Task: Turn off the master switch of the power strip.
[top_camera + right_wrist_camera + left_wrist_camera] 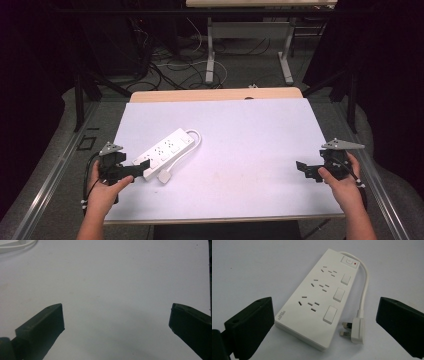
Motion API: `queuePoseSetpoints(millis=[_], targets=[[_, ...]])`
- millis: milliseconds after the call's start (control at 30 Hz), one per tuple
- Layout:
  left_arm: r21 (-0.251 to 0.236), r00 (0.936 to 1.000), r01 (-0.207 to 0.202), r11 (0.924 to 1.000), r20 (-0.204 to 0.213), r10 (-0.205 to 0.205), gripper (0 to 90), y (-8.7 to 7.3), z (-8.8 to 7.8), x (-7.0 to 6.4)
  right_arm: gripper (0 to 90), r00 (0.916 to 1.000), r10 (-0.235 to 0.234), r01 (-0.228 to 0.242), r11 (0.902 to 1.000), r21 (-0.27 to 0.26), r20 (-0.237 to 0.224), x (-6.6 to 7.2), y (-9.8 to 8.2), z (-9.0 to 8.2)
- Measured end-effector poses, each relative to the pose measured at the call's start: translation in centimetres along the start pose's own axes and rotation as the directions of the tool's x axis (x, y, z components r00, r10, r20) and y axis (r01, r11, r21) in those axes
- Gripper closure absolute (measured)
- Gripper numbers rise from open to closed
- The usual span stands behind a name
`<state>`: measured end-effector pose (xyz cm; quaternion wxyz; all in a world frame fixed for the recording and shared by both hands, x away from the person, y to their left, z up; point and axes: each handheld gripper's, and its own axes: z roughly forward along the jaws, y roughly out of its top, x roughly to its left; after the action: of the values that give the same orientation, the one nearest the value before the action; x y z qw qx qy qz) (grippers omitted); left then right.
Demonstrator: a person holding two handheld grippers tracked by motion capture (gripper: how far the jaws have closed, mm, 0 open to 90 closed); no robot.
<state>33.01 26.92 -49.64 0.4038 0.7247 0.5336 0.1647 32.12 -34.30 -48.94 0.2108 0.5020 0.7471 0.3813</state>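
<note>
A white power strip point(165, 151) point(317, 302) with three sockets and their switches lies diagonally on the white table top point(240, 145). Its cable loops round the far end and its white plug point(164, 177) point(355, 328) lies beside the near end, pins showing. My left gripper point(141, 167) point(324, 322) is open, its jaws spread wide on either side of the strip's near end, not touching it. At the table's right edge my right gripper point(301, 167) point(117, 322) is open over bare table, far from the strip.
The white table top sits on a wooden table whose far edge point(215, 95) shows. Beyond it are table legs and loose cables point(175, 65) on the floor. In the right gripper view a bit of the white cable point(17, 246) shows at top left.
</note>
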Motion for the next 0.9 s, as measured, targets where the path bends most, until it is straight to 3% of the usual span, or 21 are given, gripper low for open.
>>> queuePoseSetpoints(millis=[267,467,600,633,900], targets=[[0.003,0.9999,-0.005,1.0,-0.016,0.005,3.8,0.3,-0.8,-0.2,0.0,1.0,-0.008,0.008,0.9999,0.012,-0.004,0.1,-0.1,0.2],[-0.011,0.999,-0.032,0.9994,-0.03,0.032,7.3,0.6,-1.3,-0.5,0.0,0.9998,-0.021,0.021,0.9996,0.017,-0.002,0.6,-0.1,0.3],[0.014,0.9983,-0.053,0.9985,-0.026,0.053,9.2,1.0,-1.5,-0.7,0.0,0.9997,-0.023,0.024,0.9994,0.026,-0.007,0.8,-0.1,0.4],[-0.006,0.9986,-0.043,0.9991,-0.031,0.043,9.9,1.0,-1.3,-0.9,0.0,0.9998,-0.02,0.02,0.9995,0.026,-0.011,0.8,-0.1,0.4],[0.009,0.9969,-0.076,0.9971,-0.021,0.076,13.0,1.8,-1.5,-1.4,0.0,0.9995,-0.031,0.031,0.9988,0.037,-0.012,1.1,-0.1,0.6]])
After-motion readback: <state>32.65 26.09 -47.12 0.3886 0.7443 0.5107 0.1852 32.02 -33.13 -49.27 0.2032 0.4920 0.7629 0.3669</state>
